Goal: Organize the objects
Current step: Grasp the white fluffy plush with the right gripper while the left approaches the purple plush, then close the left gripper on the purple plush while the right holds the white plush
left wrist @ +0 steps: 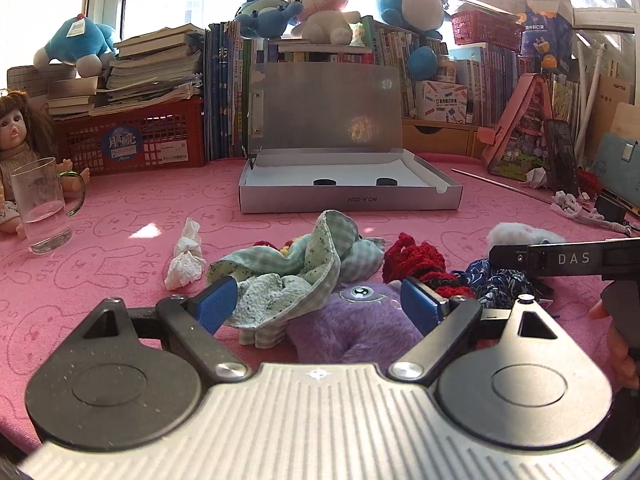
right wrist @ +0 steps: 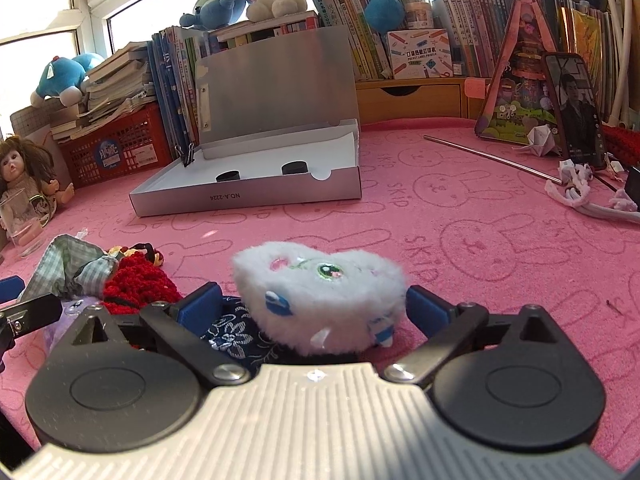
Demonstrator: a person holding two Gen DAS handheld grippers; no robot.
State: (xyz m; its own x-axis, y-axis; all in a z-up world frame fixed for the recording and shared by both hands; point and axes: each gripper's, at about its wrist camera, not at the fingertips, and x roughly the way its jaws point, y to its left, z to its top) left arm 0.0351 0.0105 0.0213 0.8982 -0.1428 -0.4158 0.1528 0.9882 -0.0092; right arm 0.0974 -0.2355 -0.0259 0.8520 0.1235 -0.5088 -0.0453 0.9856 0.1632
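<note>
A heap of soft things lies on the pink cloth table [left wrist: 120, 240]. My left gripper [left wrist: 318, 302] is open around a green checked cloth [left wrist: 304, 264] and a purple plush [left wrist: 352, 320]; its blue pads do not squeeze them. Beside these lie a red knit piece [left wrist: 416, 256] and a dark blue patterned cloth [left wrist: 496, 284]. My right gripper [right wrist: 314, 308] is open, with a white furry plush [right wrist: 320, 296] resting between its pads, a small gap on each side. A finger of it [left wrist: 560, 259] shows at the right of the left wrist view. An open silver box [left wrist: 348, 196] stands behind.
A crumpled tissue [left wrist: 186, 256], a glass mug [left wrist: 42, 208] and a doll [left wrist: 16, 132] are at the left. A metal rod [right wrist: 488, 156], a propped phone [right wrist: 576, 108] and a cable bundle [right wrist: 576, 196] lie at the right. Books, a red crate [left wrist: 132, 140] and plush toys line the back.
</note>
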